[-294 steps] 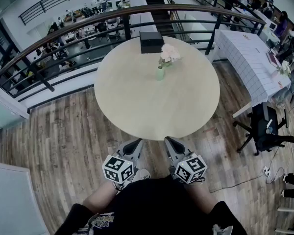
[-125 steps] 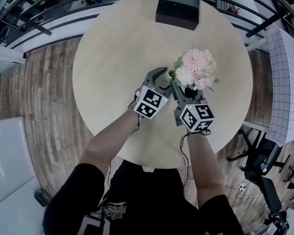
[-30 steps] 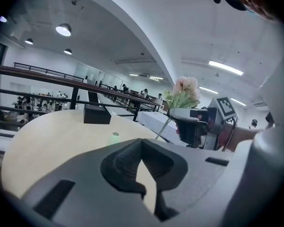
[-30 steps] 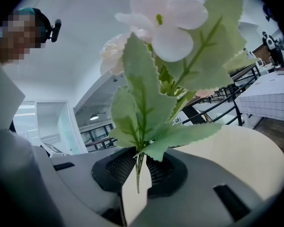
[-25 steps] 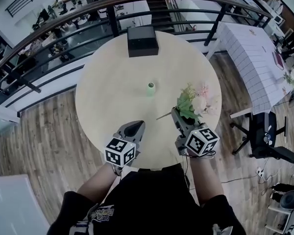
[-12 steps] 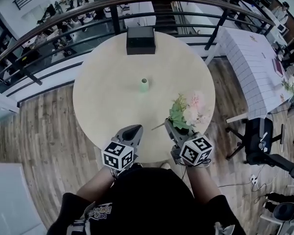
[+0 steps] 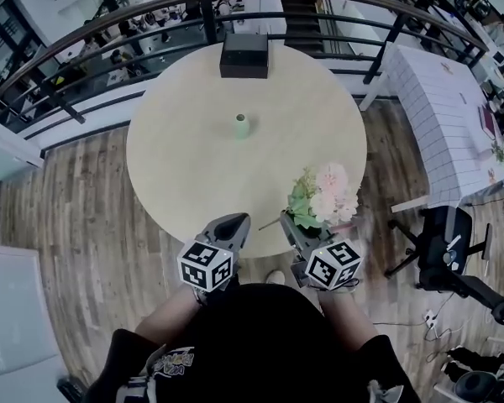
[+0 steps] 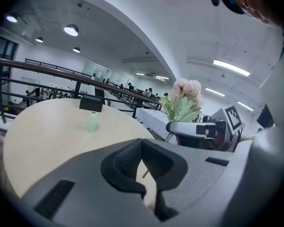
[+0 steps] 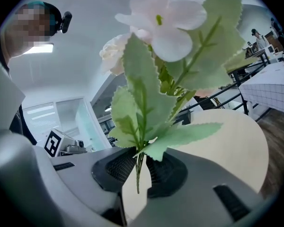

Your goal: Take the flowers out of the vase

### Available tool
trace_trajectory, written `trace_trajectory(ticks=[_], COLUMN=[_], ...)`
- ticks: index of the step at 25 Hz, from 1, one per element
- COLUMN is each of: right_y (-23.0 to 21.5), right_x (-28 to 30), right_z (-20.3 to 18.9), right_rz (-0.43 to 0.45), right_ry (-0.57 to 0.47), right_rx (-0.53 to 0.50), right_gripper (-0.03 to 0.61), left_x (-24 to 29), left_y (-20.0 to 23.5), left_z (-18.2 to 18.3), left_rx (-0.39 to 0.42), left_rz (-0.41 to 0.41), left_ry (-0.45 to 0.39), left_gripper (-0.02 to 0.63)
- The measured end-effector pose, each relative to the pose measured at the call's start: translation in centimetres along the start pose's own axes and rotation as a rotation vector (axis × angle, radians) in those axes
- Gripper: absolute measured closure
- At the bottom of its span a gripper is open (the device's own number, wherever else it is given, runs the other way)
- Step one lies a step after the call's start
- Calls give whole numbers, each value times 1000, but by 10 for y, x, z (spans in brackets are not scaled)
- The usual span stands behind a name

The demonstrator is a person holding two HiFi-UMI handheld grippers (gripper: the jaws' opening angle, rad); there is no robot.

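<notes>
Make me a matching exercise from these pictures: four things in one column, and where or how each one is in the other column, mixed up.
Column one
1. small pale green vase
2. black rectangular box
3. bunch of pink flowers with green leaves
4. left tool

Column two
A. stem clamped in the right tool
B. at the far edge of the round beige table
C. shut, holding nothing
D. standing empty near the table's middle

Pairs: 1-D, 2-B, 3-A, 4-C

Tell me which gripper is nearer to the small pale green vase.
Left, slightly. The left gripper is at the near table edge, straight before the vase; the right gripper stands further aside, holding the pink flowers.
</notes>
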State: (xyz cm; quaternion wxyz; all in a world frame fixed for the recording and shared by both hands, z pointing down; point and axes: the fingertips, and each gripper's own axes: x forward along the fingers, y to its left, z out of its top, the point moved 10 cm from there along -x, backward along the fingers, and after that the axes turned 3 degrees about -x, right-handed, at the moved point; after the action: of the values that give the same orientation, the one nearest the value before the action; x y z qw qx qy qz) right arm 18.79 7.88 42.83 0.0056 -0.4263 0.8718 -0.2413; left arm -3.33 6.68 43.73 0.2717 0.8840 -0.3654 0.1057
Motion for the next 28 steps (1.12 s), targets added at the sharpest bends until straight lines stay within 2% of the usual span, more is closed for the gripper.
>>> trace_trajectory(ticks=[9, 19, 28], right_y=[-3, -3, -3], right_x=[-35, -53, -56], right_z=[-15, -17, -21], right_rz=[70, 91, 84], right_ry=[32, 15, 12], right_rx=[-6, -3, 3], right_gripper=[500, 499, 500], left_x=[-8, -12, -7], left_y=[-45, -67, -69], left_z=[-30, -27, -25], left_rx=[-11, 33, 50], left_rz=[56, 67, 48], left_ry=[-10, -26, -15], left_gripper=[607, 607, 607])
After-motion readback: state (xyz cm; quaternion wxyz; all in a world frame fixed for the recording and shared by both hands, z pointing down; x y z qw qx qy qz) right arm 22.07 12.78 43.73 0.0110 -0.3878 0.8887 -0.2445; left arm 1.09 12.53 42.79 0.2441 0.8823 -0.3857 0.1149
